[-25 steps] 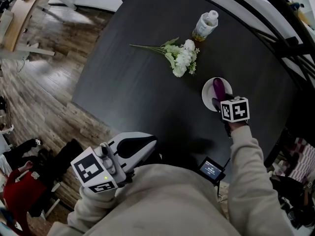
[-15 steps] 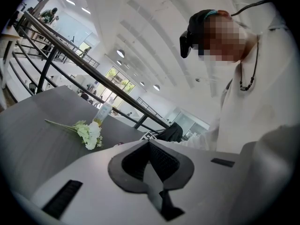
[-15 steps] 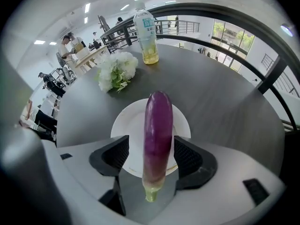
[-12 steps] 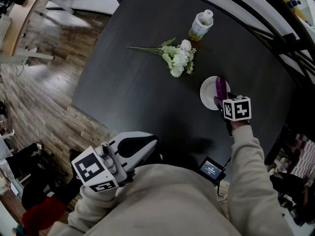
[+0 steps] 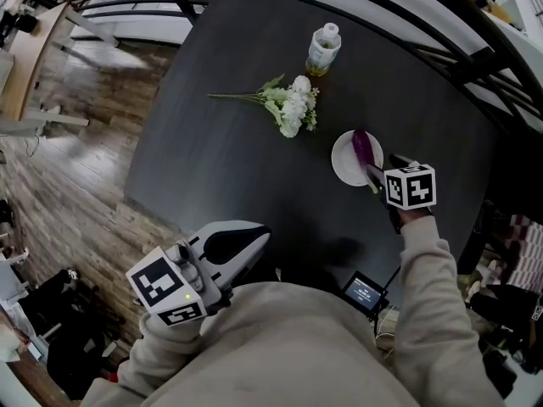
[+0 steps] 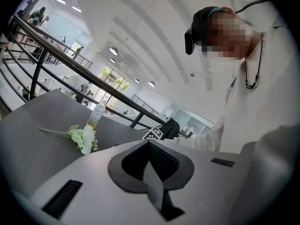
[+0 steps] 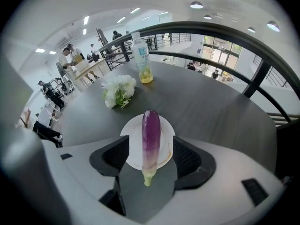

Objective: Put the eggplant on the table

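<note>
The purple eggplant (image 5: 362, 147) (image 7: 151, 137) lies lengthwise on a small white plate (image 5: 342, 164) (image 7: 132, 146) on the dark table (image 5: 229, 159), its green stem end sticking out over the near rim. My right gripper (image 5: 374, 175) (image 7: 151, 154) hangs just above the stem end. Its jaws have just been opening and stand wide on either side of the eggplant without touching it. My left gripper (image 5: 248, 242) (image 6: 150, 146) is held near my body off the table's near edge, jaws together on nothing.
A bunch of white flowers (image 5: 288, 108) (image 7: 118, 90) (image 6: 83, 137) lies mid-table. A drink bottle (image 5: 322, 49) (image 7: 142, 60) stands behind the flowers. A small screen device (image 5: 365, 291) sits at the table's near edge. A dark railing curves along the table's far side.
The right gripper has lifted and drawn back a little from the eggplant, which stays on the plate. The left gripper has barely moved.
</note>
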Motion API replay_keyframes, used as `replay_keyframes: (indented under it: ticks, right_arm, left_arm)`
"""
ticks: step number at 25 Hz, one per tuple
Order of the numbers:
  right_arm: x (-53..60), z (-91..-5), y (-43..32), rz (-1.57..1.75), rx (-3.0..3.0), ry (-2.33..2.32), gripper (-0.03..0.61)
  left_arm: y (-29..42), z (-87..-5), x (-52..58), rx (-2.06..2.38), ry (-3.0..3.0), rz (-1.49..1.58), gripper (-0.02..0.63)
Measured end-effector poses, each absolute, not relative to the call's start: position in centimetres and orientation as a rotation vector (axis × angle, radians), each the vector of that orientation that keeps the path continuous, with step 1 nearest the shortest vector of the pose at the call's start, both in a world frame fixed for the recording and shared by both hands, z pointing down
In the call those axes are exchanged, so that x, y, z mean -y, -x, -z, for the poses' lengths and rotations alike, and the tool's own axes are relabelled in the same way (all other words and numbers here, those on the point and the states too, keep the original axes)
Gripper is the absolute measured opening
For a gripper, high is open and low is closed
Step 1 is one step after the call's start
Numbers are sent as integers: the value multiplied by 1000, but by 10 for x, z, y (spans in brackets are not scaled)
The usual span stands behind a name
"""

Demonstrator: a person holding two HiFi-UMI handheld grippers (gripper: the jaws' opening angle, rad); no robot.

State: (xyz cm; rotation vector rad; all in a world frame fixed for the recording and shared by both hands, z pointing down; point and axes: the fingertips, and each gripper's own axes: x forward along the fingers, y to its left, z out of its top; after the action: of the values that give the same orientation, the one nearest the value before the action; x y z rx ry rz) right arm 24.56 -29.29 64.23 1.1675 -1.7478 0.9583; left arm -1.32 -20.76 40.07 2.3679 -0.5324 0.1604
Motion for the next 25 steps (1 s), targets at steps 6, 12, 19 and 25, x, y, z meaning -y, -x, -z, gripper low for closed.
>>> replay_keyframes:
  ticks: [6,12,19,25]
  right_arm:
    - [284,-562,-255,-976,1922,-1279,285]
    - [255,-448,-250,-880,2229,-1327,278]
    - [210,-300,-256,-755,2654,-1493,99]
    - [149,-209,-263,-476,2839,-1628,20]
  left_arm:
    - [-9,-385,207,447,-2438,-206,6]
    - [-39,-361,199,309,-2540,-211,6]
    - [-90,-314,199,125,-2699,-152,6]
    - [-122,-280,185,2,-2749,-53,6]
